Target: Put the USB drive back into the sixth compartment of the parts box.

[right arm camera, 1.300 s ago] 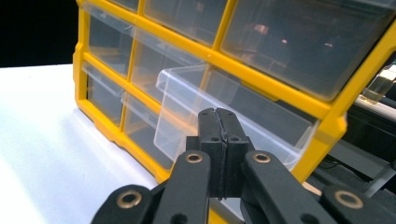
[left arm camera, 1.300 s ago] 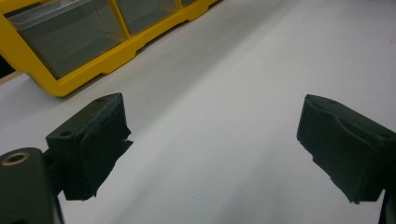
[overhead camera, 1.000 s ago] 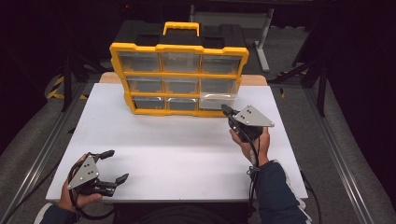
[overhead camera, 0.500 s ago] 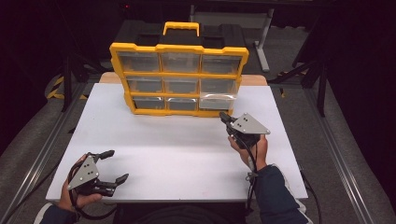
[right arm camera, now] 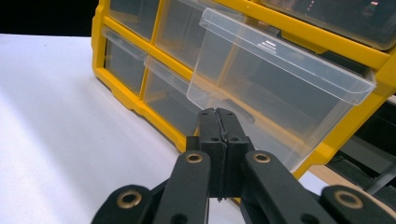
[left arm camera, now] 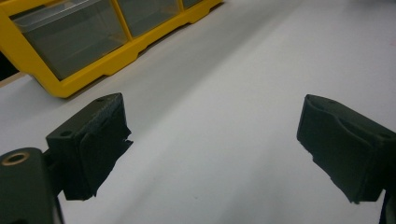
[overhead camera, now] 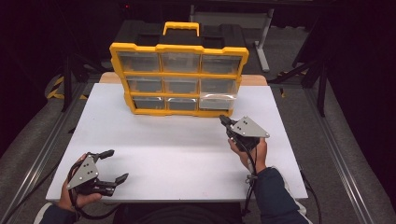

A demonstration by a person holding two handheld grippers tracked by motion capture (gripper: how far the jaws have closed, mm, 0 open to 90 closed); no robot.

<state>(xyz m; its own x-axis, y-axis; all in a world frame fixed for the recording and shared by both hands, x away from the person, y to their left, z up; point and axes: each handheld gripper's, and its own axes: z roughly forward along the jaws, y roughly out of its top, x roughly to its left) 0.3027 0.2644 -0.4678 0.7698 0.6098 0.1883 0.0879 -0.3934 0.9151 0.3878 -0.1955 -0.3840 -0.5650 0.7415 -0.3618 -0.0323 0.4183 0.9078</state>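
A yellow organizer (overhead camera: 180,74) with clear drawers stands upright at the back of the white table (overhead camera: 187,149). Its bottom right drawer (overhead camera: 215,101) sticks out partway, seen close up as an empty drawer (right arm camera: 280,70) in the right gripper view. My right gripper (overhead camera: 224,120) points at that drawer from just in front of it, apart from it. Its jaws are pressed together with nothing between them, as the right gripper (right arm camera: 217,114) shows up close. My left gripper (overhead camera: 118,164) rests at the near left corner, open and empty, and the left gripper (left arm camera: 212,149) faces bare table.
The organizer (left arm camera: 93,51) lies far off from the left gripper. A wooden board edge (overhead camera: 109,77) shows behind the table. Dark floor and metal rails (overhead camera: 42,154) run along both sides. A black stand (overhead camera: 261,42) is behind the organizer.
My right gripper has drawn back a little from the organizer toward the near edge, still shut. The left hand has stayed where it was.
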